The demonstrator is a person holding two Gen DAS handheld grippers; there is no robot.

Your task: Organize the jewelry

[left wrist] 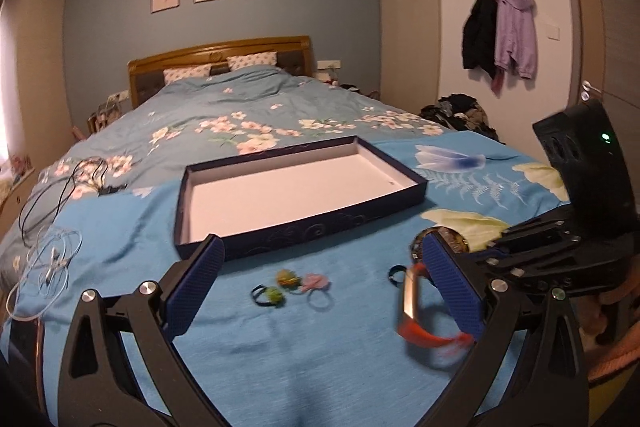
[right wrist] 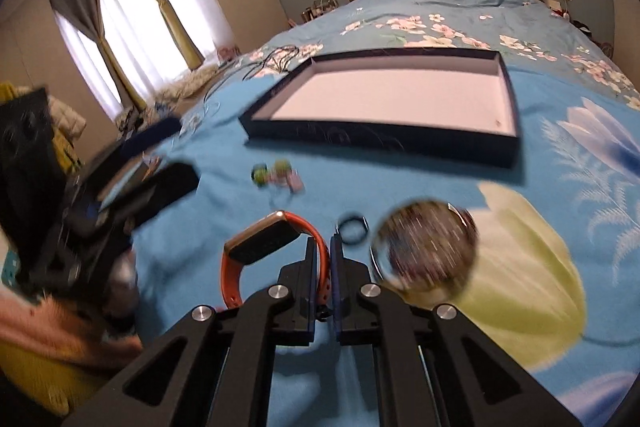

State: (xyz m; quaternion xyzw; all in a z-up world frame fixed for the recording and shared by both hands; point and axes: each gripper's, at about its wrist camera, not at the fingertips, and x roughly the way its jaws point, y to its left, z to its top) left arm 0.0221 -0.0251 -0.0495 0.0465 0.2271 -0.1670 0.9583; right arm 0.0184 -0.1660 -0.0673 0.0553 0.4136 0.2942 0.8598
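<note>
Bed (left wrist: 120, 251), blue floral cover: carries every item listed here. Box tray (left wrist: 400, 201), dark blue outside with a pale lining, shallow and rectangular, lies open-side up in the middle of the cover with a tiny speck near one far corner. Hair ties (left wrist: 290, 285), a small cluster with green, yellow and pink ornaments, lie on the cover just in front of the tray's near wall. Black ring (right wrist: 352, 227), small, lies near the watch, on its tray side. Orange-strapped watch (right wrist: 262, 241), dark rectangular face in a gold-toned case, lies beside my right tool (right wrist: 325, 247), whose jaws are drawn together on the strap, the orange band passing between them. Round ornament (right wrist: 426, 247), glittery and dark with a bright rim, blurred, lies just to the right of that tool on a pale yellow flower print. My left tool (left wrist: 320, 279) has its blue-padded jaws spread wide apart with nothing between them, hanging above the hair ties. Cables (left wrist: 60, 195), black and clear, lie coiled on the cover's left side, well apart from the jewelry.
</note>
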